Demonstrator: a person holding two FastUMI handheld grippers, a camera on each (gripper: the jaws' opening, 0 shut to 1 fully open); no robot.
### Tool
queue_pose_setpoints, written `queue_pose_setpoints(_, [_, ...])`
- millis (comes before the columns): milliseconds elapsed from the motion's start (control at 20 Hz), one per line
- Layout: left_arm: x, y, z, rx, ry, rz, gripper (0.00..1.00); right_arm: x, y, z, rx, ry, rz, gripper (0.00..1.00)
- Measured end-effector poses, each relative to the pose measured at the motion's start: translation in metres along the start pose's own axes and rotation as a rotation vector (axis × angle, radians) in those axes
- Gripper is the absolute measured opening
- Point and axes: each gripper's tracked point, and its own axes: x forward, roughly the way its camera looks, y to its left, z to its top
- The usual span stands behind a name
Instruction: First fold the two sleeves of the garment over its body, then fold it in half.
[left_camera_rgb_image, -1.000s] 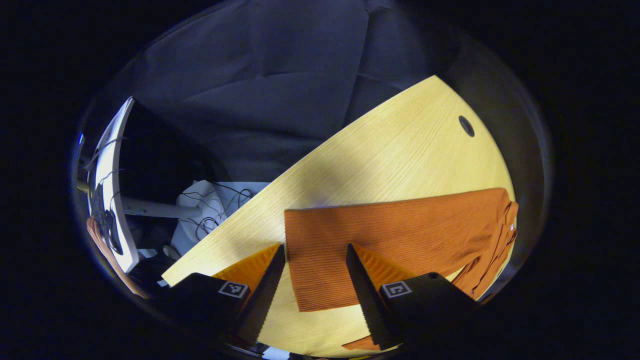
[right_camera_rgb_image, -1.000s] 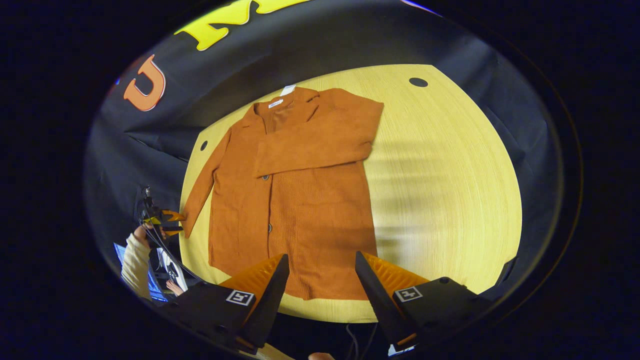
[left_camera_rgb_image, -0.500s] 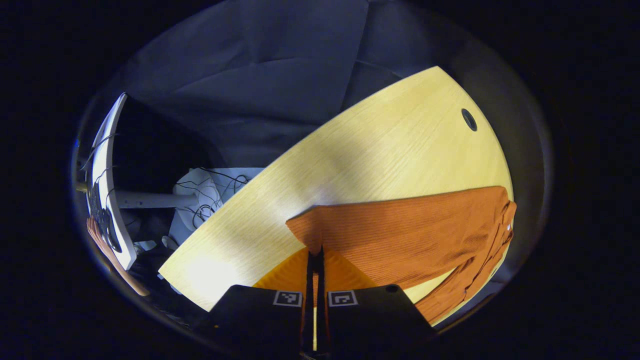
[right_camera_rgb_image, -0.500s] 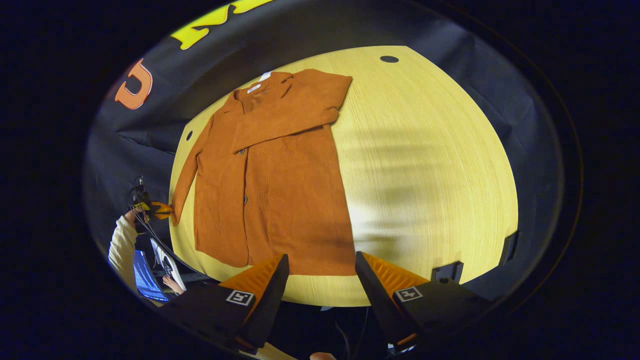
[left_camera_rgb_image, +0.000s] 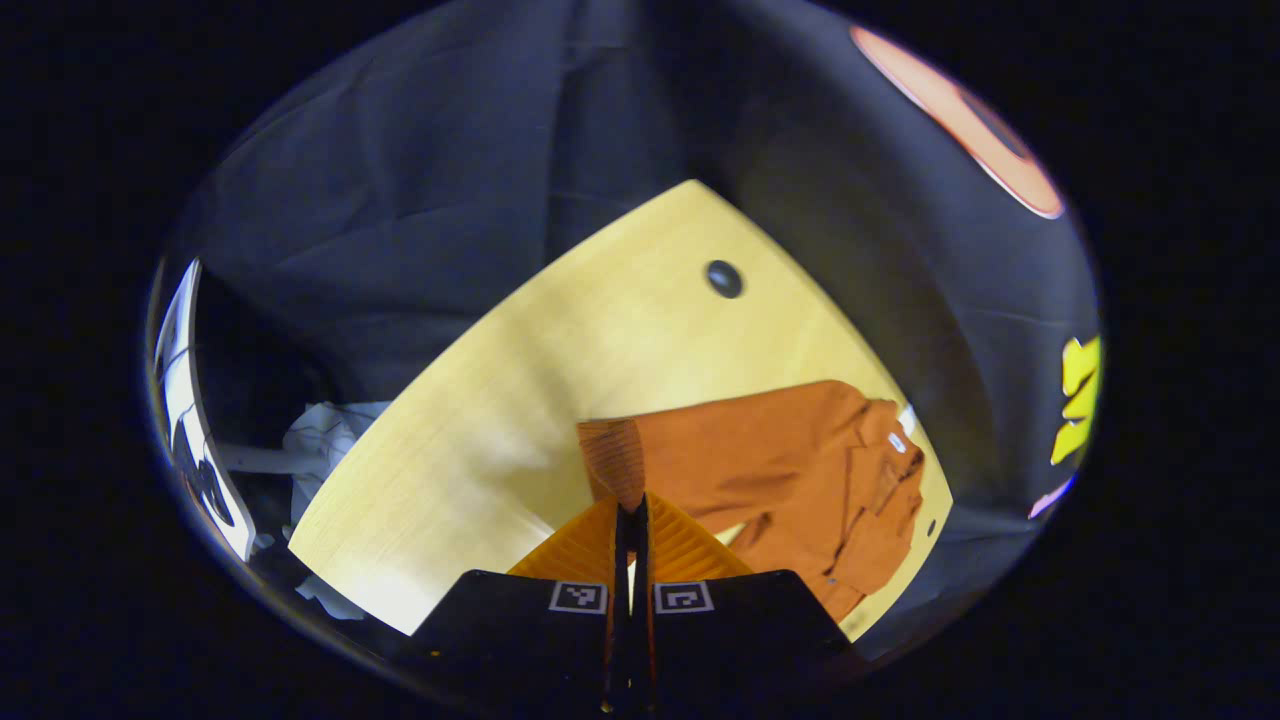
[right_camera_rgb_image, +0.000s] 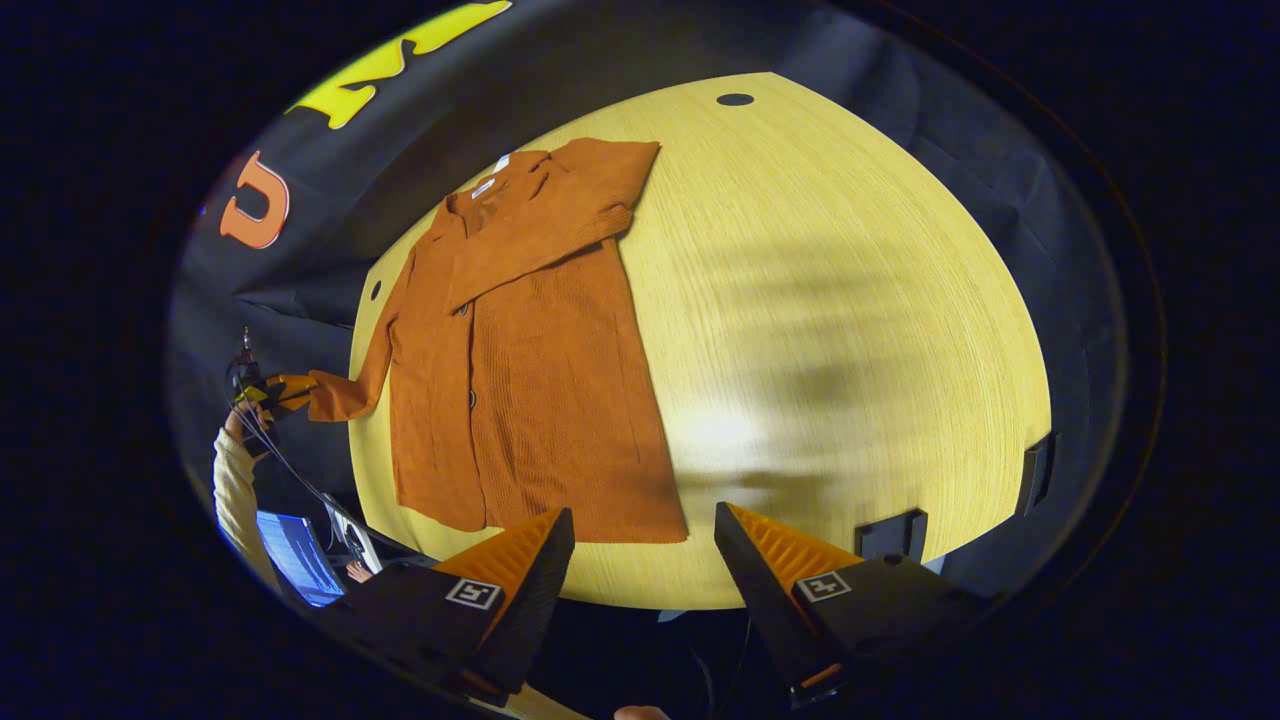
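Note:
An orange ribbed cardigan (right_camera_rgb_image: 530, 360) lies flat on the pale wooden table (right_camera_rgb_image: 830, 300), collar toward the far edge. One sleeve (right_camera_rgb_image: 540, 235) is folded across its chest. The other sleeve's cuff (left_camera_rgb_image: 613, 458) is raised off the table with my left gripper (left_camera_rgb_image: 630, 512) shut on it. From the right gripper view that left gripper (right_camera_rgb_image: 285, 390) is at the table's left edge, with the sleeve (right_camera_rgb_image: 350, 385) stretched out to it. My right gripper (right_camera_rgb_image: 640, 540) hangs open above the near table edge, just past the hem, with nothing between its fingers.
Round cable holes (left_camera_rgb_image: 724, 278) (right_camera_rgb_image: 735, 99) mark the table's far corners. A person's sleeve (right_camera_rgb_image: 235, 490) and a lit screen (right_camera_rgb_image: 295, 560) are below the table's left edge. Black clamps (right_camera_rgb_image: 890, 530) sit on the near right rim. White items and cables (left_camera_rgb_image: 320, 450) lie off the table.
My left gripper closed on the cuff, then lifted it and pulled the sleeve outward off the table's edge. My right gripper stayed open and drew back from the hem.

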Motion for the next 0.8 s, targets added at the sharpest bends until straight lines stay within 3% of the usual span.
queue_pose_setpoints(200, [-0.020, -0.099, -0.003, 0.215, -0.047, -0.027, 0.03, -0.006, -0.024, 0.001, 0.017, -0.018, 0.021, 0.90])
queue_pose_setpoints(450, [-0.021, -0.222, -0.053, 0.412, -0.031, -0.103, 0.03, -0.013, -0.081, 0.009, 0.084, -0.077, 0.006, 0.90])
queue_pose_setpoints(500, [-0.019, -0.248, -0.072, 0.445, -0.012, -0.122, 0.03, -0.011, -0.103, 0.014, 0.117, -0.094, -0.043, 0.91])
queue_pose_setpoints(550, [-0.018, -0.274, -0.091, 0.478, 0.008, -0.147, 0.03, -0.008, -0.125, 0.013, 0.151, -0.089, -0.082, 0.85])
queue_pose_setpoints(600, [-0.017, -0.301, -0.109, 0.506, 0.023, -0.169, 0.03, -0.011, -0.134, 0.011, 0.194, -0.083, -0.075, 0.95])
queue_pose_setpoints(750, [-0.004, -0.367, -0.145, 0.594, 0.015, -0.202, 0.04, -0.021, -0.157, 0.011, 0.326, -0.098, -0.005, 0.92])
queue_pose_setpoints(800, [0.001, -0.386, -0.153, 0.623, 0.013, -0.205, 0.03, -0.022, -0.168, 0.007, 0.348, -0.105, -0.001, 0.96])
